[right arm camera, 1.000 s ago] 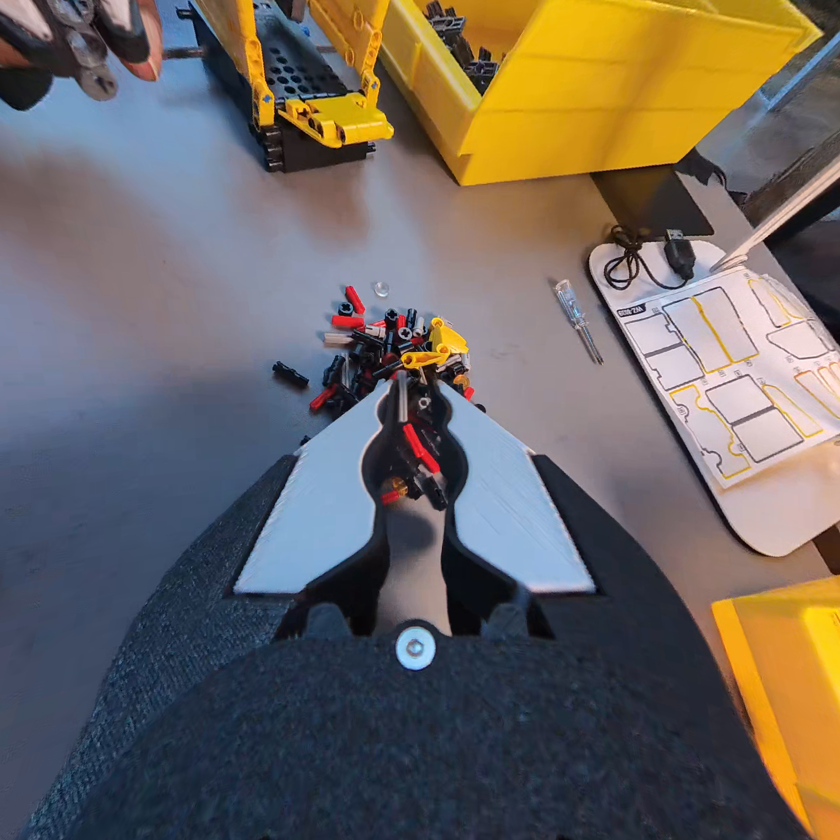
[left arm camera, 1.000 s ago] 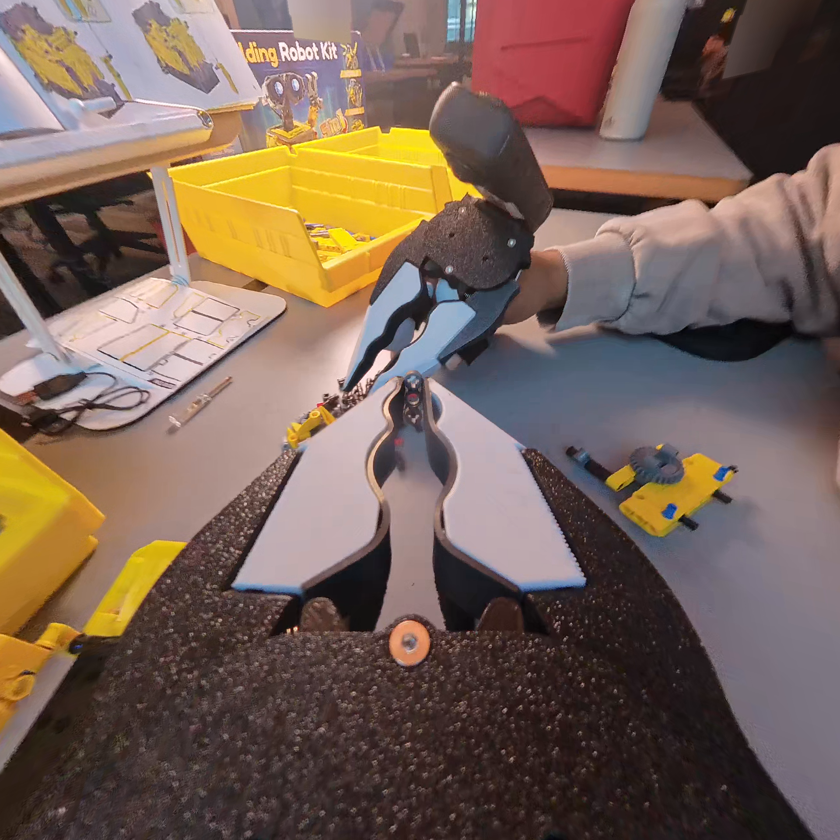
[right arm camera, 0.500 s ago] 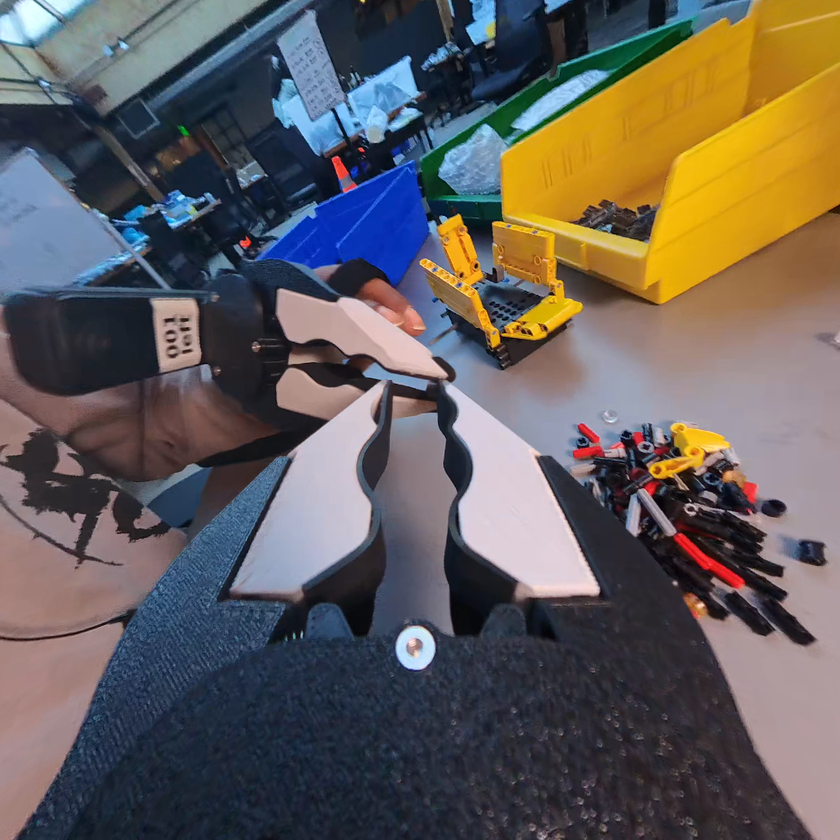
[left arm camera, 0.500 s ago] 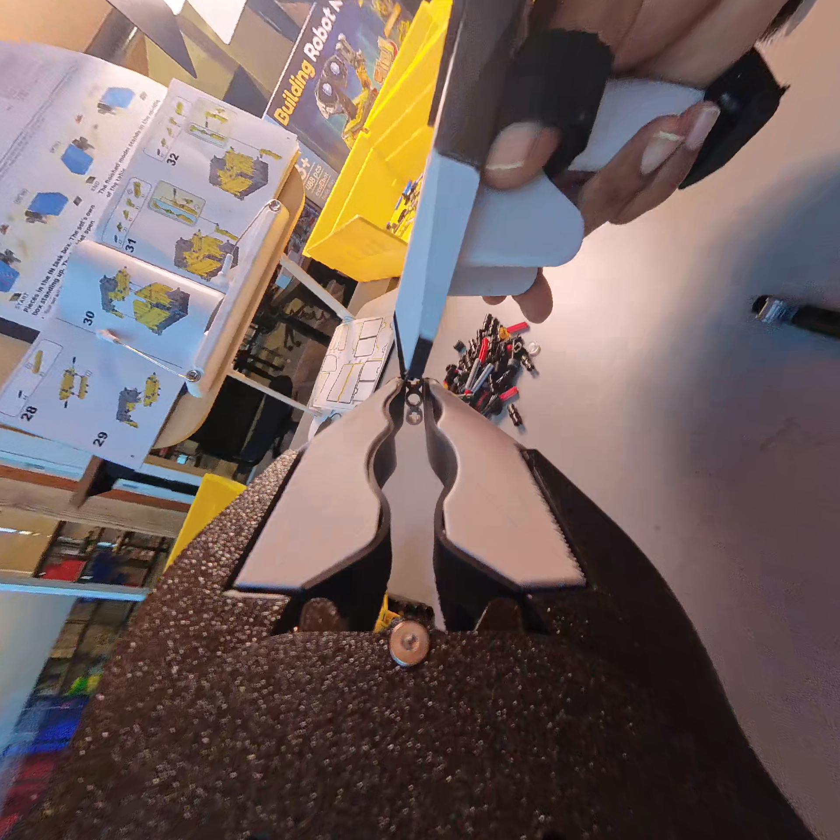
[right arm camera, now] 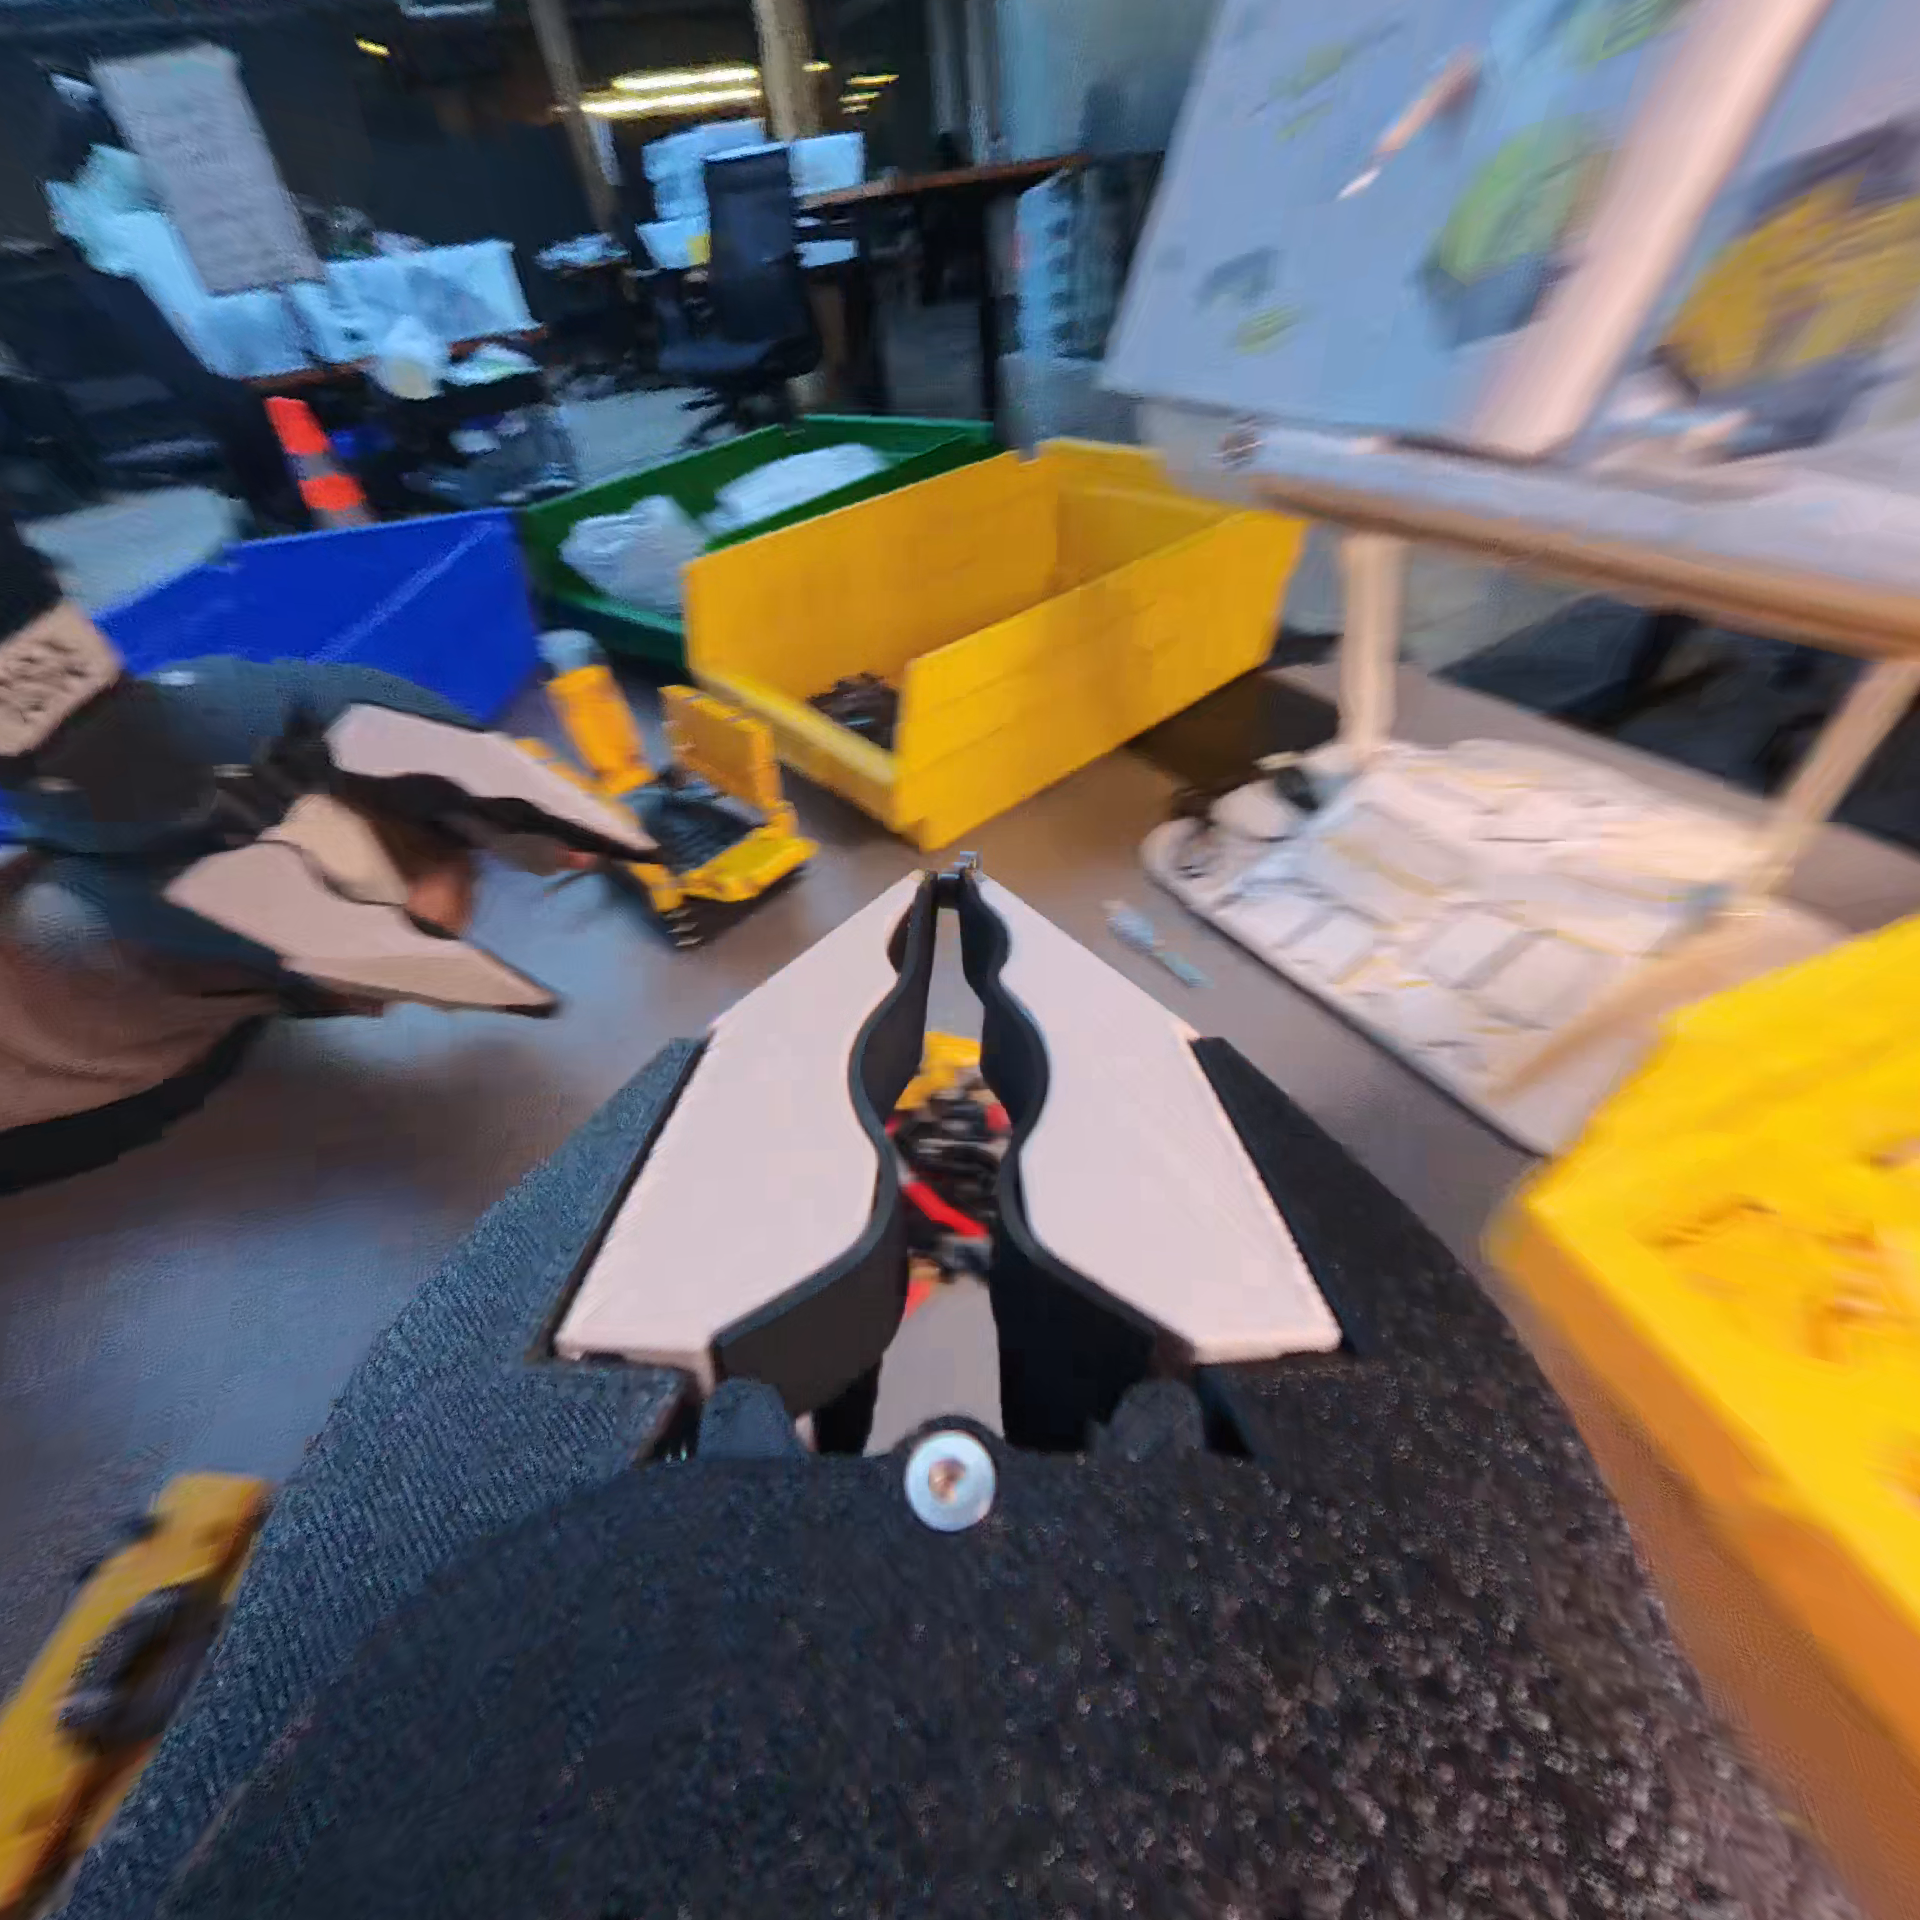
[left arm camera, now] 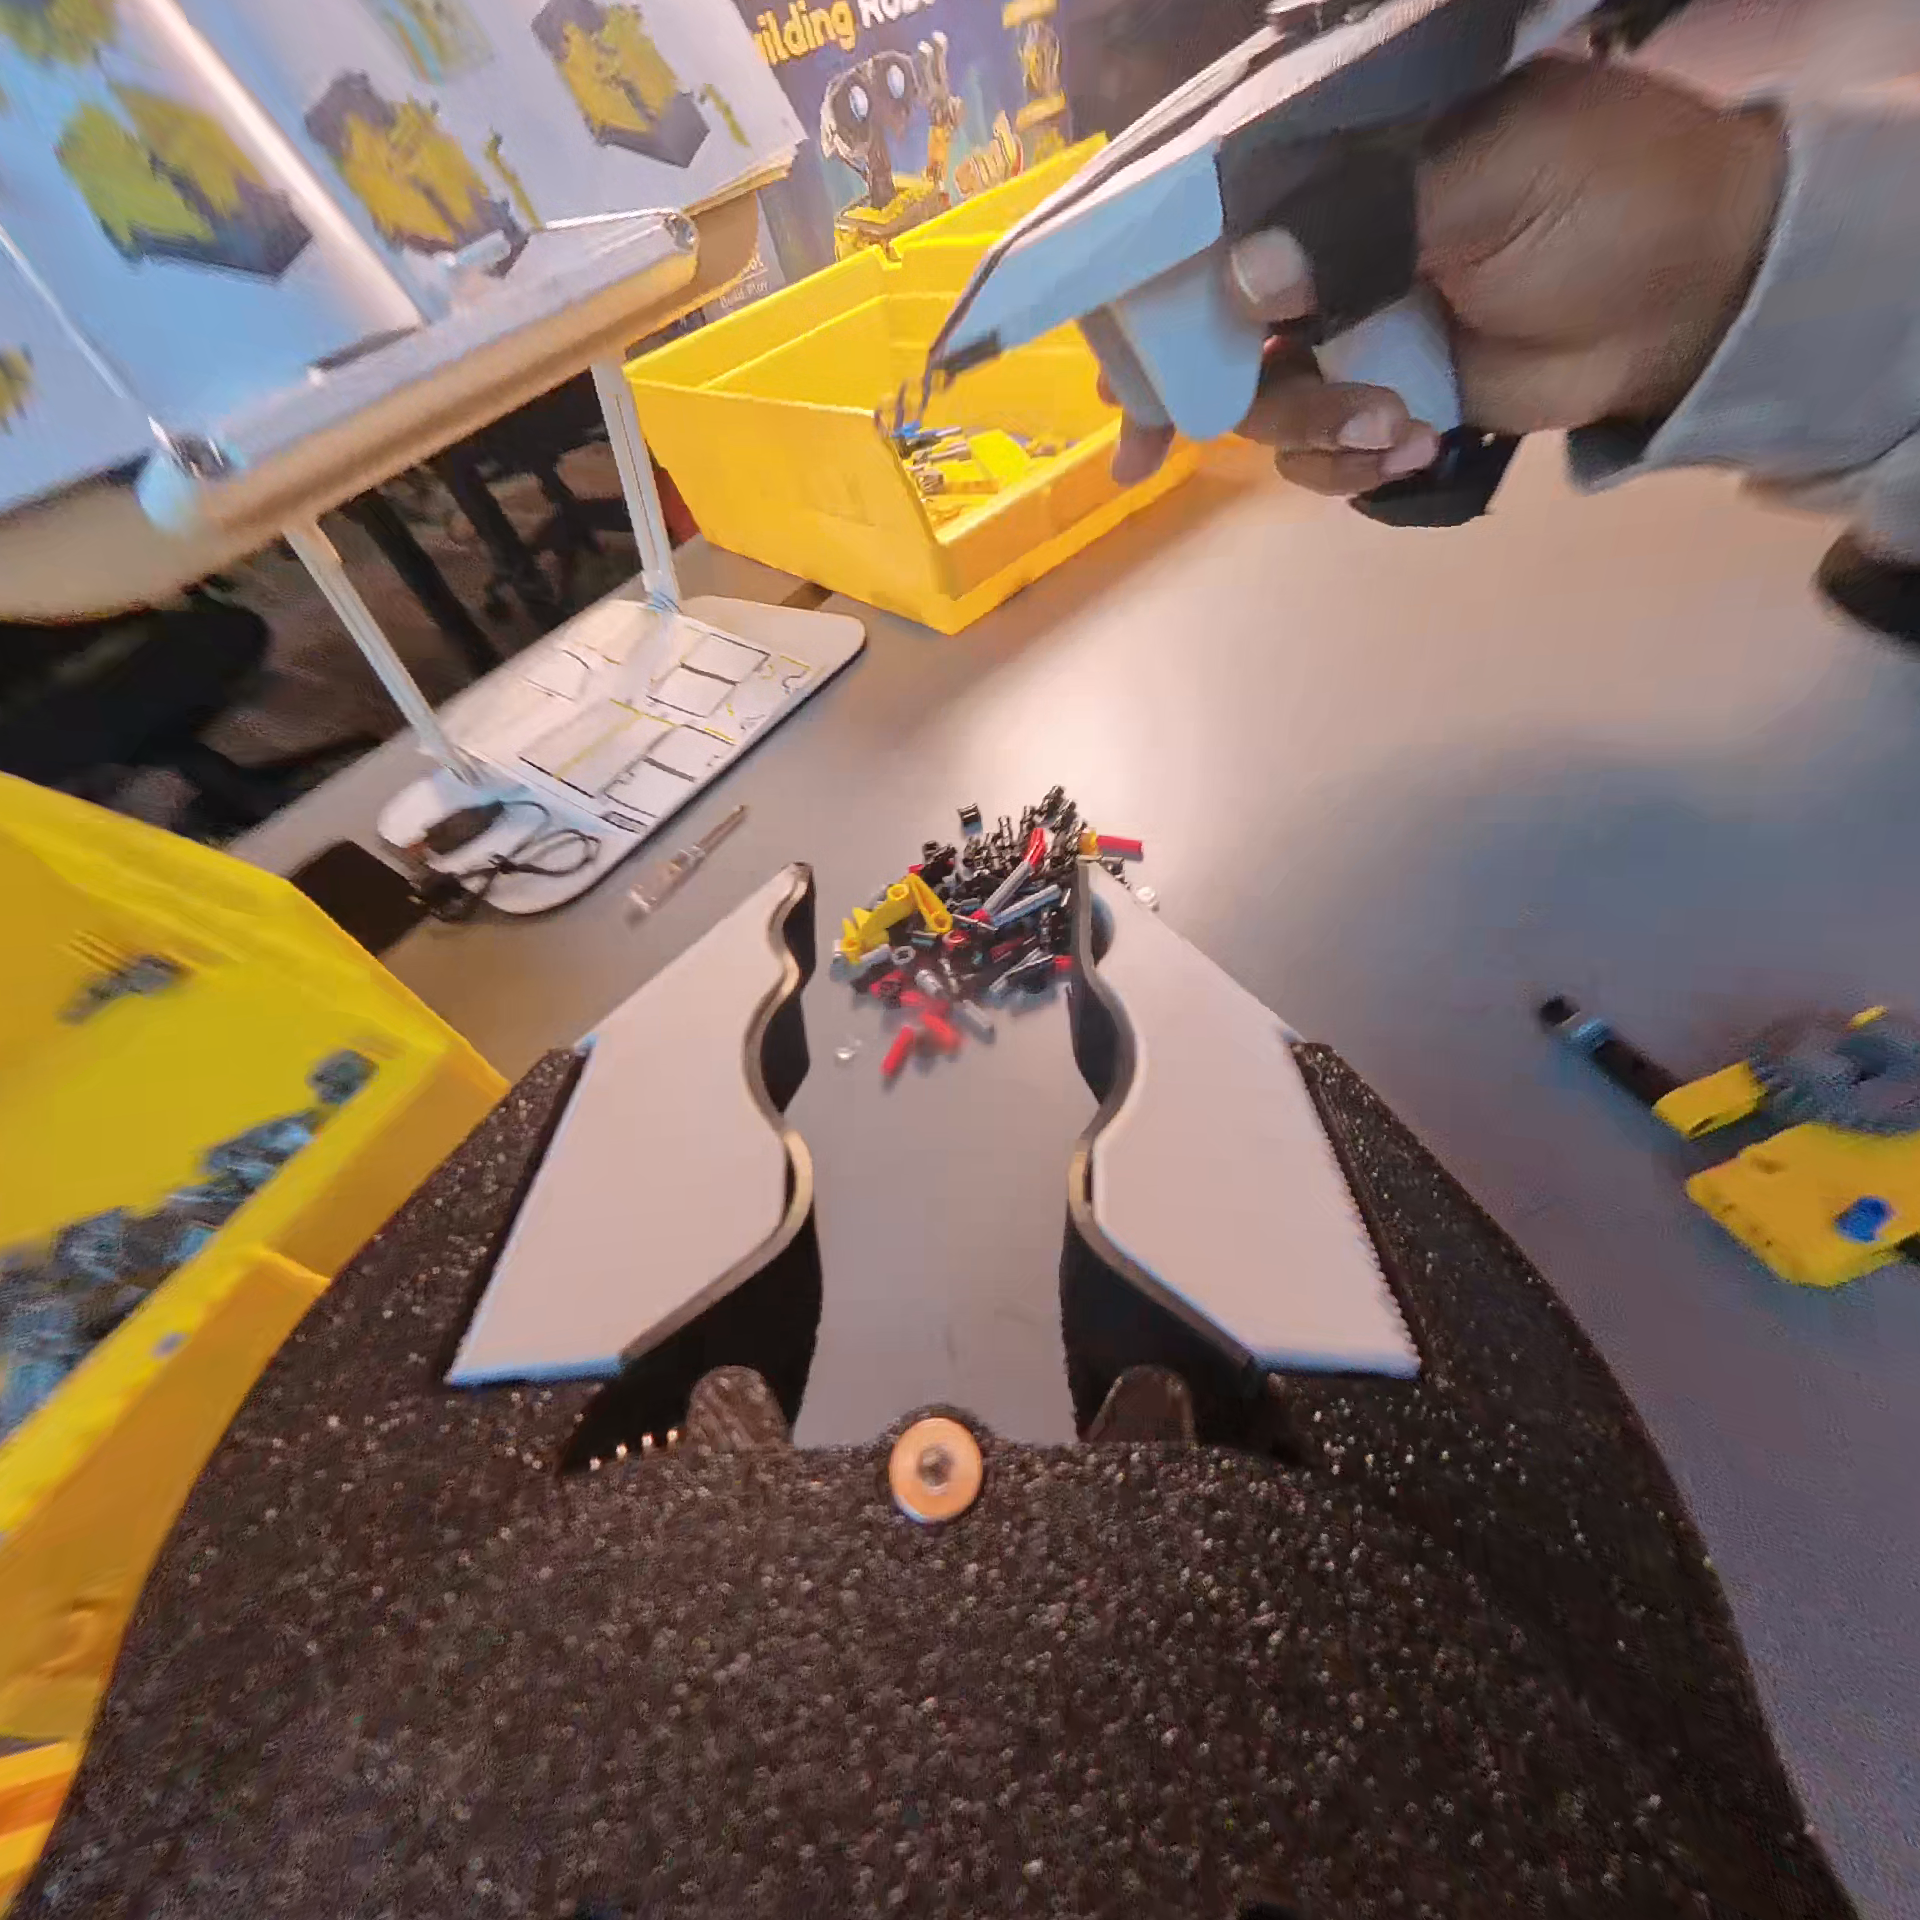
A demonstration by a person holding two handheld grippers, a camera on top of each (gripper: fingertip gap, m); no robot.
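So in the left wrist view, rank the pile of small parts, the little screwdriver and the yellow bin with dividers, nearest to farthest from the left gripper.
1. Pile of small parts, at the left gripper tips.
2. Screwdriver, just left.
3. Yellow bin, far behind.

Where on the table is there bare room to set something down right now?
Bare grey table lies right of the pile of small parts, reaching to the half-built yellow piece. Another strip runs between the pile and the yellow bin. It is crowded left of the pile: screwdriver, white stand base, cables. The open left gripper frames the pile.
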